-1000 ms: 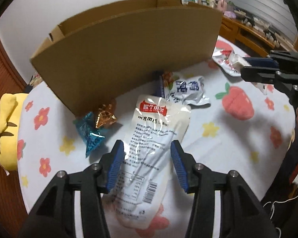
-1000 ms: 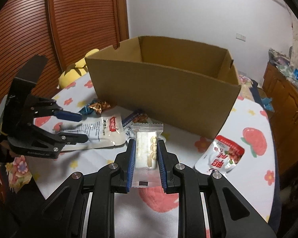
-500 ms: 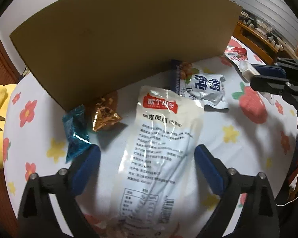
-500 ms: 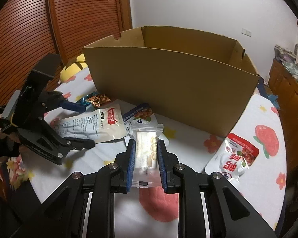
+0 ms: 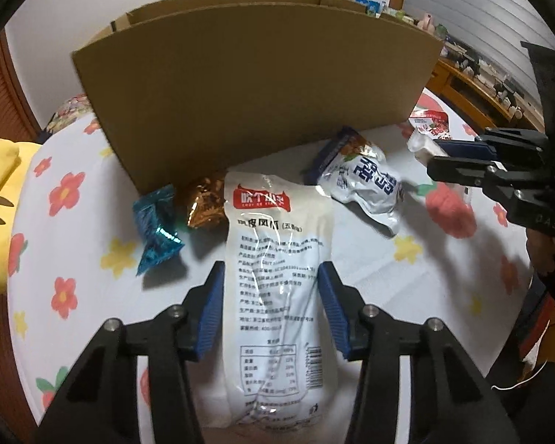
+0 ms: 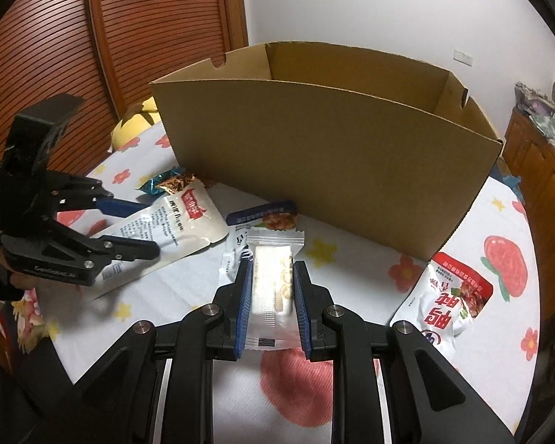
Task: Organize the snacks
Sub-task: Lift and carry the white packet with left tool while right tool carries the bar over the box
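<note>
Two hand-held grippers at work: left hand-held gripper [image 5: 272,307] closed to pouch width on the long white pouch [image 5: 277,277], pads [image 5: 212,314] at its edges, pouch seemingly part-lifted over the table [image 5: 425,281]; right hand-held gripper [image 6: 271,298] pinched narrow on a small clear-wrapped biscuit pack [image 6: 272,281], held above the table. Likely trouble: slick film sliding from the left pads, grip sitting low on a long floppy bag; sagging end catching the near wall of the cardboard box [image 6: 325,170]. Box interior mostly hidden; nothing visible inside. Blue candy [image 5: 155,229], gold candy [image 5: 205,203], silver-blue pouch [image 5: 366,185] and red-white pouch [image 6: 451,303] outside, beside the box.
</note>
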The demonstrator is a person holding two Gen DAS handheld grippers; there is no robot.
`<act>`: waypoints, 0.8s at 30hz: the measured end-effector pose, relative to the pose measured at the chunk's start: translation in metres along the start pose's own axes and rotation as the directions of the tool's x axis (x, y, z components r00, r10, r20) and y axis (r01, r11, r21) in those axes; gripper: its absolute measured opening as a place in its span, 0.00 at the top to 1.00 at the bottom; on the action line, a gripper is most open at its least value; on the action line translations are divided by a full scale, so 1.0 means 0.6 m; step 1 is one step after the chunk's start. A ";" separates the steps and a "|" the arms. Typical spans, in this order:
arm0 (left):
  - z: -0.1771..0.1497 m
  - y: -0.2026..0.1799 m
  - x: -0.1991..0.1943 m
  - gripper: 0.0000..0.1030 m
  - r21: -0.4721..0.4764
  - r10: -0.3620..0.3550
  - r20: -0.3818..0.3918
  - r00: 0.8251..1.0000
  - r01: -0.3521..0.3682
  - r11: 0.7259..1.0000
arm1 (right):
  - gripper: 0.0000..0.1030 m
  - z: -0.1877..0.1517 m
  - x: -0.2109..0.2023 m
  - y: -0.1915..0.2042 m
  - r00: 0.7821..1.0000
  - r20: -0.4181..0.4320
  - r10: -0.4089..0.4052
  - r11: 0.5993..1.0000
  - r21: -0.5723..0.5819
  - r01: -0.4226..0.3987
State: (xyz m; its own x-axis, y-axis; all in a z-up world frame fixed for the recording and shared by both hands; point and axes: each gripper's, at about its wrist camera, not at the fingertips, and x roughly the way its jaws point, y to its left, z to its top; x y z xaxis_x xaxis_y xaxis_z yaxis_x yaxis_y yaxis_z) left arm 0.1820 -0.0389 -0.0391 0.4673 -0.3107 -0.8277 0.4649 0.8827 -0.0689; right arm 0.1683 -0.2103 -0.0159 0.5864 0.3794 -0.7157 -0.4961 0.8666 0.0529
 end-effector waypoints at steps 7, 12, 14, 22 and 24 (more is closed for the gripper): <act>-0.015 -0.021 -0.034 0.68 0.013 0.039 0.065 0.997 -0.040 0.999 | 0.81 0.006 -0.008 0.007 1.000 0.008 -0.011 1.000 -0.012 0.011; -0.014 -0.036 -0.055 0.74 0.029 0.040 0.082 0.996 -0.042 0.999 | 0.81 0.006 -0.013 0.011 1.000 0.013 -0.014 1.000 -0.012 0.014; -0.013 -0.046 -0.059 0.80 0.034 0.037 0.087 0.996 -0.040 0.999 | 0.81 0.006 -0.014 0.012 1.000 0.013 -0.014 1.000 -0.014 0.014; -0.010 -0.090 -0.062 0.82 0.047 -0.026 0.073 0.997 0.022 0.999 | 0.81 0.006 -0.017 0.013 1.000 0.020 -0.020 1.000 -0.009 0.020; -0.013 -0.098 -0.058 0.81 0.055 -0.022 0.063 0.998 0.018 0.998 | 0.81 0.006 -0.021 0.012 1.000 0.023 -0.021 1.000 -0.008 0.021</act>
State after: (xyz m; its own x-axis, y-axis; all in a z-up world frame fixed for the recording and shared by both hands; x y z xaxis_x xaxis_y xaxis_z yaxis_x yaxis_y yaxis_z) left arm 0.1323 -0.0773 -0.0108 0.5035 -0.3513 -0.7894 0.5140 0.8561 -0.0532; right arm 0.1595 -0.2077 -0.0041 0.6113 0.3687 -0.7003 -0.4885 0.8719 0.0327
